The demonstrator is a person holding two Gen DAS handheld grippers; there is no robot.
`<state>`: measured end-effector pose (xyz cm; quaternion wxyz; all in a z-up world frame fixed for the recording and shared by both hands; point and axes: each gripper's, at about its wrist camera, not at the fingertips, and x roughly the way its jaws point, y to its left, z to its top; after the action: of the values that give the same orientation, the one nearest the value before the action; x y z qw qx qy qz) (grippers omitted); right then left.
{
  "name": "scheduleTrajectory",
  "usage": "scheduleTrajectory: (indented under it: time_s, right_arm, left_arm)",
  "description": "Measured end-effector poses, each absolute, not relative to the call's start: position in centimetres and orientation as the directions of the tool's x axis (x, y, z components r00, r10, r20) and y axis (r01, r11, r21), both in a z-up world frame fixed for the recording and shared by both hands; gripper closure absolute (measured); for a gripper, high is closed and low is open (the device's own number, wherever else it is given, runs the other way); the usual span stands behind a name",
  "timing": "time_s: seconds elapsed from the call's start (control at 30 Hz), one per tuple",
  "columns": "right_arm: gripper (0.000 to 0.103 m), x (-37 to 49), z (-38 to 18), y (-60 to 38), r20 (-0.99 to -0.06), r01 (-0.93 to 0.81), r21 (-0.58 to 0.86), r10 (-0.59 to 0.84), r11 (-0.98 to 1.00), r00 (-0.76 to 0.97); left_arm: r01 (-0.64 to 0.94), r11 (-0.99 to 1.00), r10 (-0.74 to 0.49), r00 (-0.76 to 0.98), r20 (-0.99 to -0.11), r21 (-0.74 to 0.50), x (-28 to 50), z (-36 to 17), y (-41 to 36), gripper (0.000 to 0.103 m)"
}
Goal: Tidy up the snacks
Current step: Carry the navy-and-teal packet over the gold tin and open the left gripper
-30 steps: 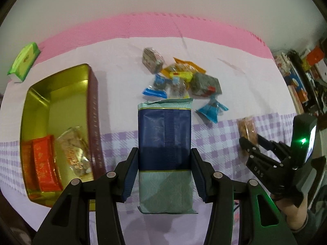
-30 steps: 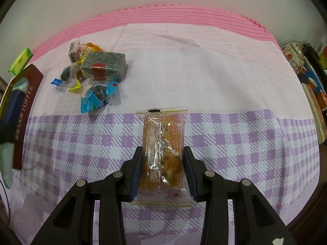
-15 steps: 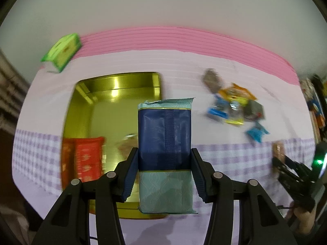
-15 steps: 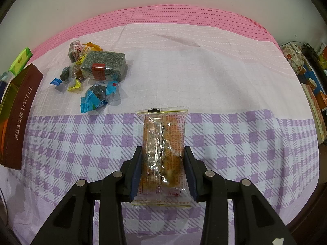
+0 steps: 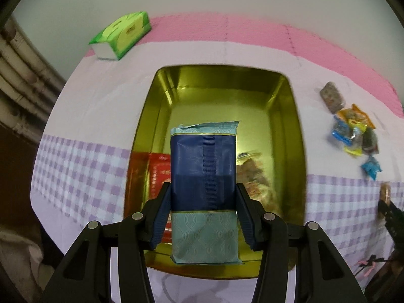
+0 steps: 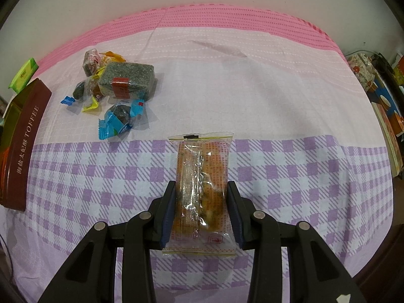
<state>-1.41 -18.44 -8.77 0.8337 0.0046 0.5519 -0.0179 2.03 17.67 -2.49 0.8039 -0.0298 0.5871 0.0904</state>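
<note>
Swung left, your left gripper [image 5: 203, 197] now hangs centred over the gold rectangular tin [image 5: 290, 106].
Its fingers clamp the navy-and-teal foil packet [image 5: 203, 161]; your right gripper [image 6: 201, 202] pinches the clear-wrapped orange pastry [image 6: 202, 176] at lower centre.

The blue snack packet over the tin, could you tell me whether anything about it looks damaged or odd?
Yes: the blue snack packet, clamped in the left hand-held gripper above the gold tin, has a ragged, uneven top edge, as if torn open.
</note>
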Motion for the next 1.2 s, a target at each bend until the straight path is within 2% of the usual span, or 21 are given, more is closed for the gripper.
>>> scheduleTrajectory:
  time_s: [0.43,0.93,1.2]
  right_arm:
    - [0.067,-1.2,-8.8,-18.5,-0.923,0.035,-0.013,-0.026,0.999,0.384]
    - [0.068,-1.2,-8.8,-18.6,-0.931,0.076,-0.022,-0.048,0.997,0.361]
    - [0.069,-2.7,-7.9,-18.3,-0.928,0.055,-0.023,-0.042,0.998,0.370]
  left_arm:
    - [-0.205,0.973,0.155,0.256,-0.954,0.103,1.8,-5.1,20.1,0.053]
    - [-0.193,0.980,0.109,0.271,-0.956,0.057,1.4,-6.5,21.4,0.052]
    - [-0.182,0.983,0.098,0.325,-0.941,0.039,0.6,-5.6,21.2,0.047]
